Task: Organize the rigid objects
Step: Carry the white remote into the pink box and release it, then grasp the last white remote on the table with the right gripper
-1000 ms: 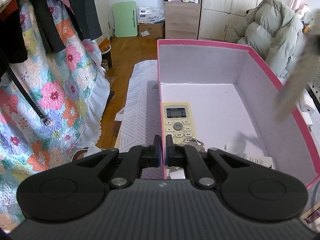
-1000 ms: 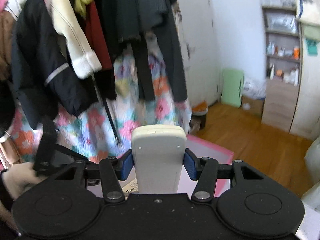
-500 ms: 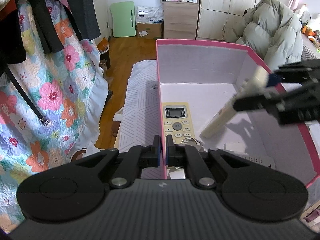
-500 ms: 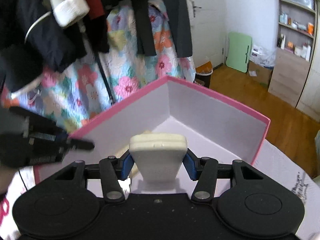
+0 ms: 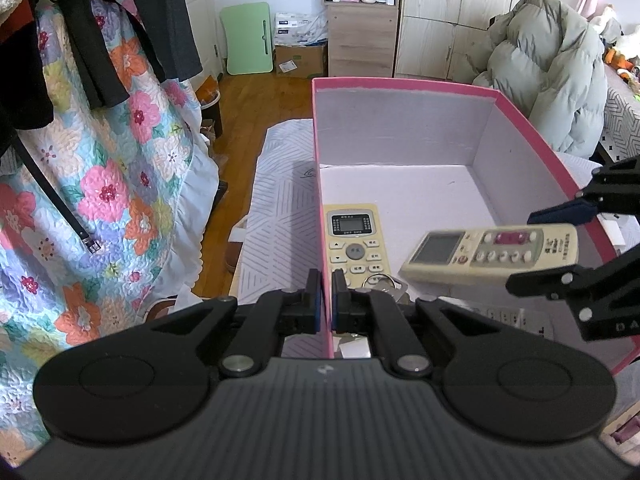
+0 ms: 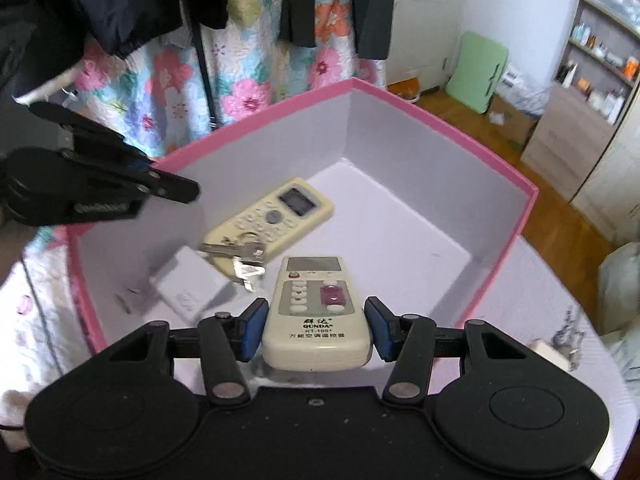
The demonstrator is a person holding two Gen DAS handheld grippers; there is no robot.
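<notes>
I am keeping my left gripper [image 5: 326, 300] clenched on the left wall of the pink box [image 5: 400, 82], one pad on each side of the rim, steadying it on the patterned cover [image 5: 280, 216]. Just inside that wall, the yellowed remote [image 5: 354, 240] is lying flat along the box floor, with a bunch of keys [image 6: 240, 256] resting on its near end and a white adapter [image 6: 188, 286] toward the near left corner. To the right, my right gripper [image 6: 316, 330] is grasping the white remote [image 6: 316, 308] across its lower half, buttons up, screen end pointing into the box. To do this well, I judge I should be lowering it until it is lying flat on the bare floor right of the keys, parallel to the yellowed remote, and releasing only then, so it is not dropping onto the keys or tipping against the right wall.
</notes>
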